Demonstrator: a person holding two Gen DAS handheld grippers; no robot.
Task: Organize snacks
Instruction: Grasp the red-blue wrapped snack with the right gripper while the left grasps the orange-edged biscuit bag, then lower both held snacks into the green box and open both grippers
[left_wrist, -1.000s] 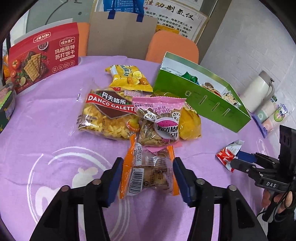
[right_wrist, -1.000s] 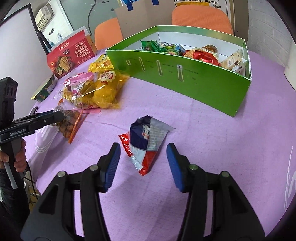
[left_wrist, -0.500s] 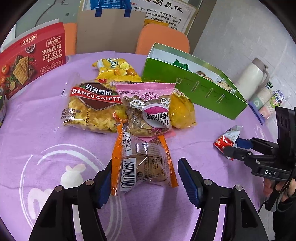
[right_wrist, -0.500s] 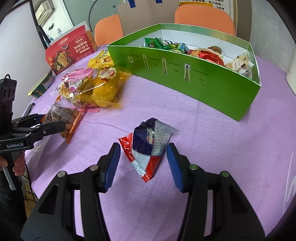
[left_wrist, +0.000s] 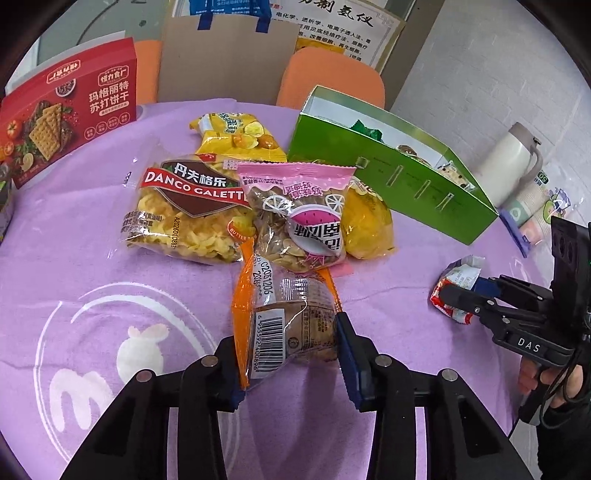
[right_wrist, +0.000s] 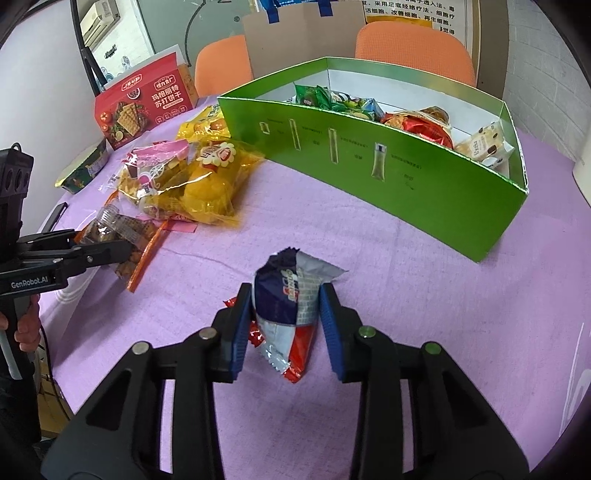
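On purple cloth (right_wrist: 406, 295), left tongs (left_wrist: 288, 354) grasping orange-edged packet (left_wrist: 288, 321), right tongs (right_wrist: 286, 317) grasping blue-red packet (right_wrist: 284, 306).

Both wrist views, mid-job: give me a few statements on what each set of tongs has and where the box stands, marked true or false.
1. The left tongs are shut on the orange-edged clear snack packet. True.
2. The right tongs are empty. False: they grip the blue, white and red foil snack wrapper.
3. The green cardboard box already holds several snacks. True.
4. The pink seed packet lies inside that box. False: it lies on the purple tablecloth, on the pile.
5. The red cracker box lies flat. False: it stands upright.
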